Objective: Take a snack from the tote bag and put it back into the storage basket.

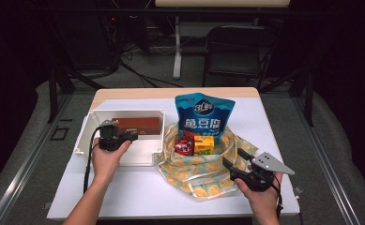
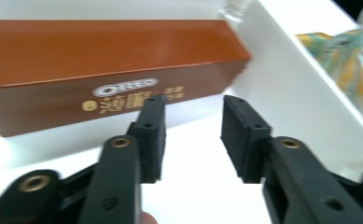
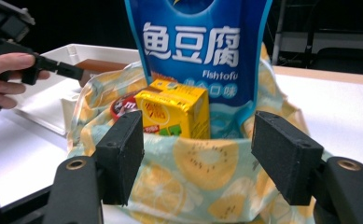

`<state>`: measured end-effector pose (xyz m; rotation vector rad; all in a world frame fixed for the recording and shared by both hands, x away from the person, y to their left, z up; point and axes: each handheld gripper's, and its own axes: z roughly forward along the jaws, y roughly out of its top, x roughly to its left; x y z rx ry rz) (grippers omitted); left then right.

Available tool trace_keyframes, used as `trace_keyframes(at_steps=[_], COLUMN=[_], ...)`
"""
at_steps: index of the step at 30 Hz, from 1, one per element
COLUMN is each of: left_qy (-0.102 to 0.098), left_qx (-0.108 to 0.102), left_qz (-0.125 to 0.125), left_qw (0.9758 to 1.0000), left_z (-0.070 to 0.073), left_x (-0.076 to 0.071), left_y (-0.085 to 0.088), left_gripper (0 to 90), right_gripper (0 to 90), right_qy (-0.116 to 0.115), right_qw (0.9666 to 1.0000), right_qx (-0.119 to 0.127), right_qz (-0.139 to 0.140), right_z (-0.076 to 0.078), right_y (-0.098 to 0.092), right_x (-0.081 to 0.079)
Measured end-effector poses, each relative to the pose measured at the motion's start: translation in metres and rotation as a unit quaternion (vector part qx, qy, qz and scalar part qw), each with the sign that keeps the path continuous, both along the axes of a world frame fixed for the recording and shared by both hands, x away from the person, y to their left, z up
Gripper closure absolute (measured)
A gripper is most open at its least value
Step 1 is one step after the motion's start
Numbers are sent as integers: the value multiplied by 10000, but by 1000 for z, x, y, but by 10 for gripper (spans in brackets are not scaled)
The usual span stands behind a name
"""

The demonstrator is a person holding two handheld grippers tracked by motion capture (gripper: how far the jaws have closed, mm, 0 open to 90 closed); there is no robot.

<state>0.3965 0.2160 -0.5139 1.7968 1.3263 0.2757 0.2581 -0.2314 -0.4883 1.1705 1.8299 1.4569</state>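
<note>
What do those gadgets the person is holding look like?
Both are black handheld tools with two jaws ending in flat, ribbed black pads and brass-coloured rivets. The left gripper trails a black cable. The right gripper carries a grey three-cornered plate. The forearms are bare.

Brown Oreo box [image 2: 109, 60], long and closed, lies flat on its broad side inside the white bin [image 2: 291, 88], against its far wall.

So the table [image 1: 124, 96] has a light wood top, mostly covered by a white sheet [image 1: 138, 192]. Sitting right on that sheet: a white plastic tray [image 1: 87, 126] on the left side, and just beside it to the right a crumpled lemon-print cloth bag [image 1: 189, 180]. Tray and bag look like they're touching at the edge.
</note>
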Motion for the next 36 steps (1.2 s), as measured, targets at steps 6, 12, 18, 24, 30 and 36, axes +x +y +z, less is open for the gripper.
trace_keyframes(at_steps=[6,12,18,24,30,36], left_qy=[-315,-394,-521,-647,-692,-679], left_qx=[95,9,-11,-116,-183,-193], left_qz=[-139,-102,-221,-371,-502,-636], left_qw=[9994,9992,9984,9971,9962,9955], left_z=[9,14,19,17,19,18], left_x=[-18,-29,-39,-51,-59,-64], left_y=[-5,0,-2,-8,-11,-14], left_gripper=[423,428,429,426,425,426], right_gripper=[359,411,410,403,405,401], right_qy=[113,205,182,259,281,230], right_qw=[9999,9996,9994,9993,9992,9995], right_qx=[13,-58,-74,-165,-154,-202], right_qz=[-57,-203,-268,-213,-243,-93], right_z=[7,8,10,6,7,12], right_y=[-2,-2,-2,2,6,9], right_x=[13,31,49,68,82,95])
